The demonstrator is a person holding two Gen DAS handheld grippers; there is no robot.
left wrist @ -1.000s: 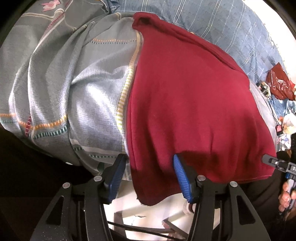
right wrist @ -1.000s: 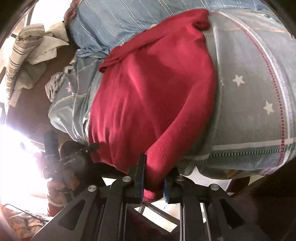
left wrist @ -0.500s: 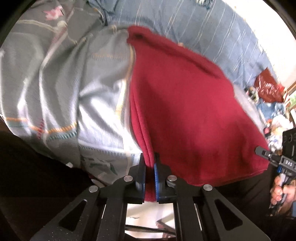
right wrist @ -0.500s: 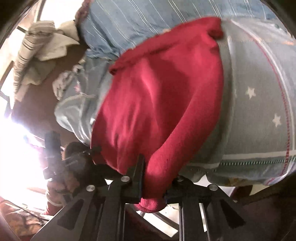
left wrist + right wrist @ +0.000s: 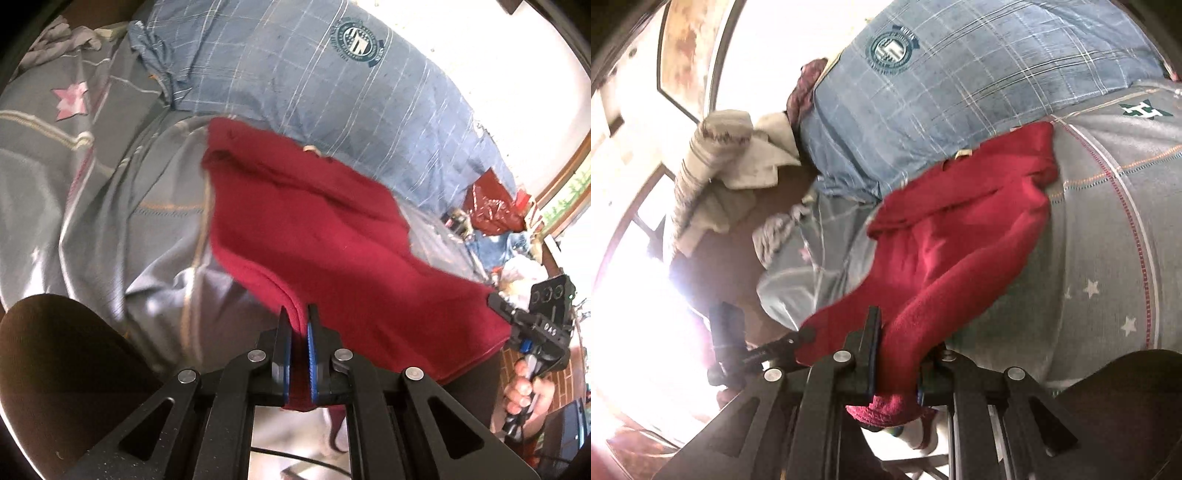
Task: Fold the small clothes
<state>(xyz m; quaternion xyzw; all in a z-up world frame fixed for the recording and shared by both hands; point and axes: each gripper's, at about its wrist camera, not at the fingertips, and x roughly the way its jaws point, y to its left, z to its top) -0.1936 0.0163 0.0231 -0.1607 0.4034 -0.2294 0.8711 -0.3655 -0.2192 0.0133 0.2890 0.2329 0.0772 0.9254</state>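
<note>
Both claws are tilting downward over the bed's near edge: the left claw (image 5: 296,317), wide open a second ago, is now clamping the red garment's (image 5: 314,225) hem, while the right claw (image 5: 897,332) is pinching its sleeve, lifting it higher off the grey bedsheet (image 5: 110,206).

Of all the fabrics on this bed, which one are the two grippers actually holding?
The plain red knit garment; the grey patterned sheet and blue checked cover lie ungripped.

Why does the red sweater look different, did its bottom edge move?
Yes. The red sweater's near edge has lifted off the grey bedsheet, pinched in the left gripper.
</note>
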